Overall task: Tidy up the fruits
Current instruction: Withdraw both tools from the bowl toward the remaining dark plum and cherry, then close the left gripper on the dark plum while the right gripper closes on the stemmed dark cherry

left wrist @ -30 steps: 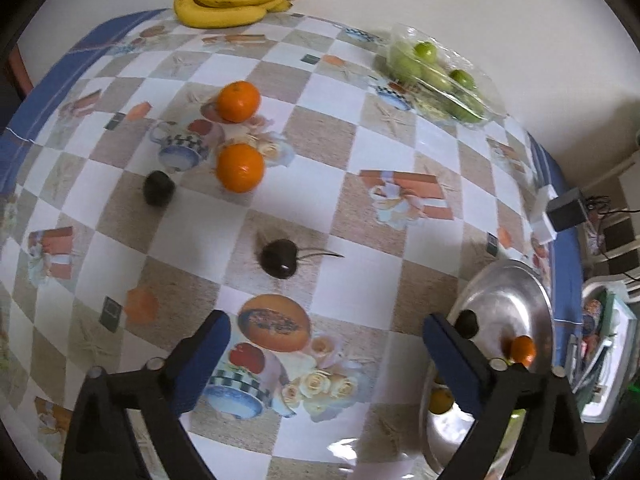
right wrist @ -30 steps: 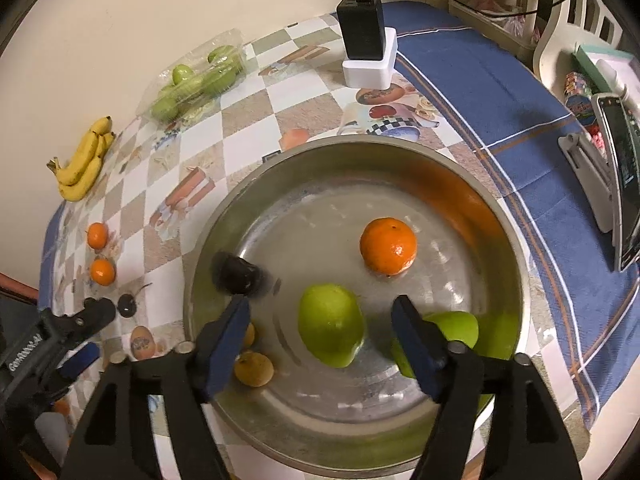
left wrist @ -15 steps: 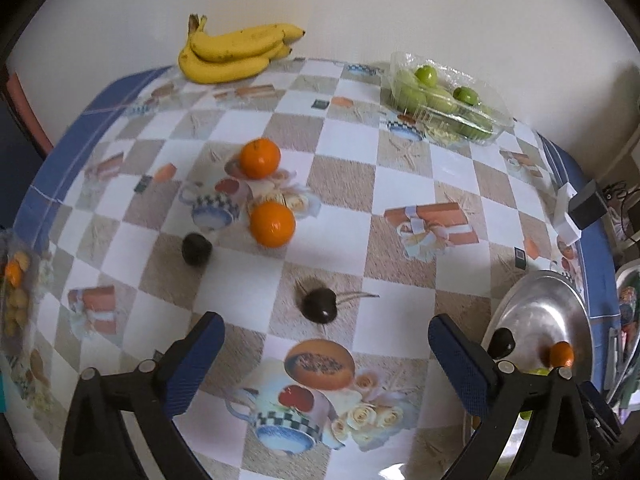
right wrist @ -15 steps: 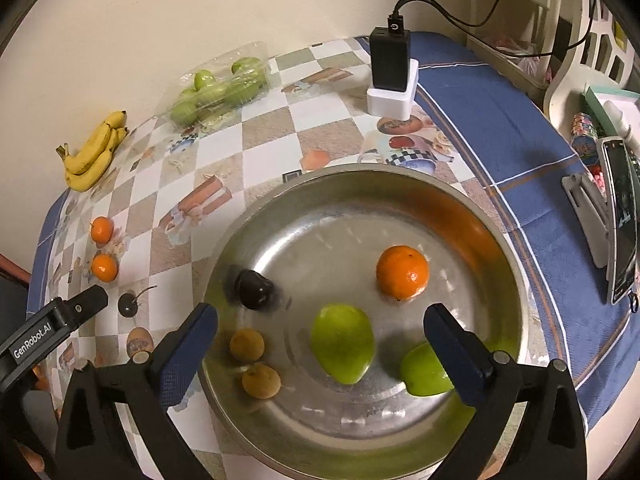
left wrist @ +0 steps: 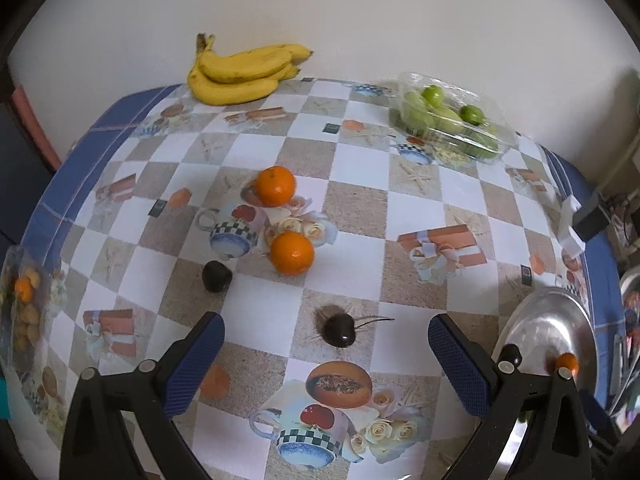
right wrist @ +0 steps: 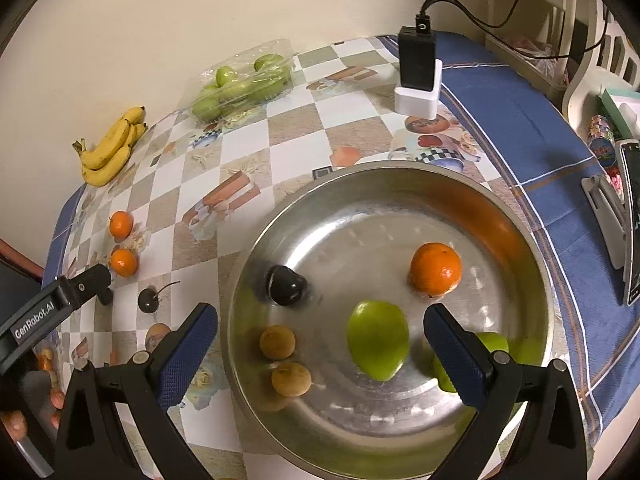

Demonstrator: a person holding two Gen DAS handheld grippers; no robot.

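Note:
My left gripper (left wrist: 326,336) is open and empty above the checked tablecloth, its fingertips either side of a dark cherry with a stem (left wrist: 339,330). Beyond it lie a second dark fruit (left wrist: 216,276) and two oranges (left wrist: 292,253) (left wrist: 275,185). My right gripper (right wrist: 320,326) is open and empty over the steel bowl (right wrist: 516,216). The bowl holds an orange (right wrist: 435,269), a dark fruit (right wrist: 285,290), two green fruits (right wrist: 378,339) and two small brown fruits (right wrist: 277,342). The bowl's edge shows in the left wrist view (left wrist: 536,320).
A banana bunch (left wrist: 244,72) and a clear box of green fruit (left wrist: 452,118) lie by the back wall. A black charger on a white base (right wrist: 418,76) stands behind the bowl. A phone on a stand (right wrist: 628,220) is at the right edge. A bag of fruit (left wrist: 24,312) sits far left.
Both grippers have pulled back and risen, so more of the table and bowl shows. The right gripper's jaws have opened wider. The dark fruit in the bowl has shifted a little.

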